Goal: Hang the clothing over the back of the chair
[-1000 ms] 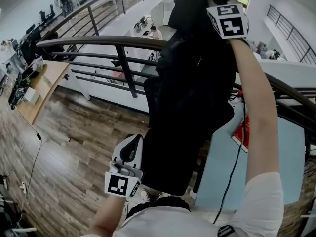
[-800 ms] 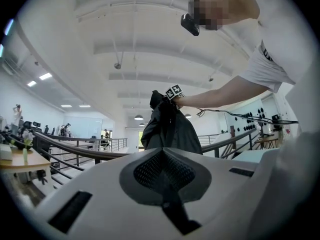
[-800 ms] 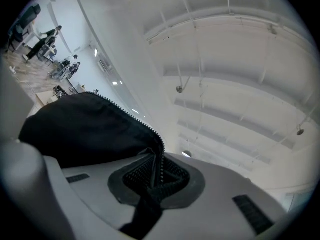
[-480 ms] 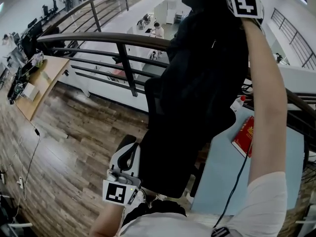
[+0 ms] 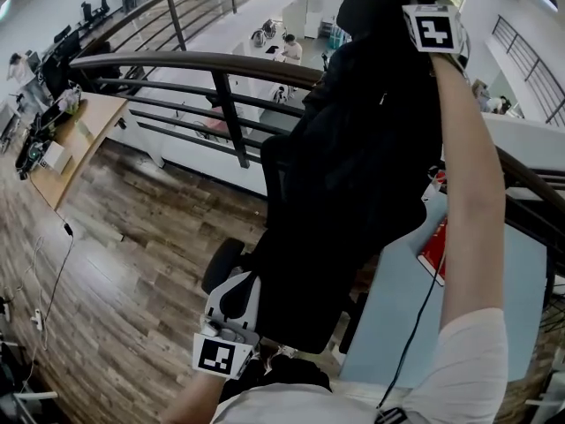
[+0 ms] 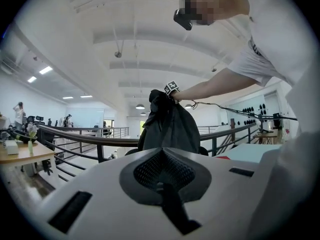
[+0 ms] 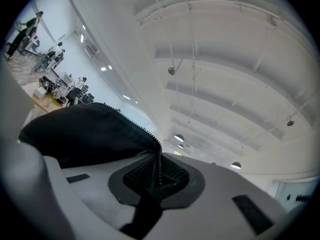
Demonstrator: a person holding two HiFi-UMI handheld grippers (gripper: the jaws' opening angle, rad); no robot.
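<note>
Jacket (image 5: 353,175) is dangling full length straight below your right claw (image 7: 157,176), which is clenching on a thin fold at the zipper edge while you are holding it high at arm's reach. Your left claw (image 6: 162,176) is sitting low, close to your body and well below the other, jaws pressed together on nothing. The chair (image 5: 272,184) is standing under and just beyond the hanging cloth. The likeliest trouble is that narrow pinch: with the whole weight pulling on one strip beside the zipper, the fabric may be sliding out before you are over the backrest. Letting go too soon would probably be dropping the jacket onto the seat or floor on your side; carrying it too far would be taking it toward the railing (image 5: 194,64) past the claw, with an open drop behind. The hem could also be snagging on the table (image 5: 397,316) edge. The jacket is covering most of the chair, so the top of the backrest is hidden, and you cannot tell whether cloth is touching it yet. In the head view the right claw's tips are buried in fabric.
</note>
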